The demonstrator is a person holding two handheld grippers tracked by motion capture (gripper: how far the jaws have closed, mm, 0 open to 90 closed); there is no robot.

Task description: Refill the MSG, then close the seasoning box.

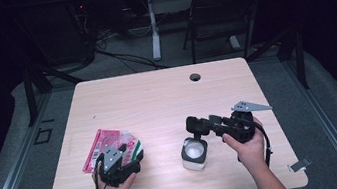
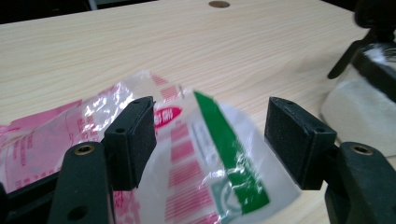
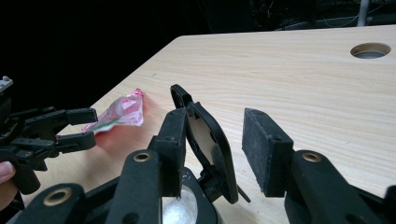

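Nearest us, our left gripper (image 1: 124,154) sits w/ jaws wide, straddling the pink-green packet (image 1: 108,146) flat on the table (image 1: 157,101); pads aren't touching it, so it's free, prob. just let go or about to be picked. Our right gripper (image 3: 212,149) is half-open around the jar's flip lid (image 3: 205,135), tipped up, seemingly to keep the white jar (image 1: 195,153) open for pouring. Farther back: cable hole (image 1: 195,77), chair (image 1: 224,10).

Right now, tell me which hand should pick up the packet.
Left. Its tongs stand open around the packet, pads not yet pressing. The right tongs are at the jar, about its raised lid, away from the packet.
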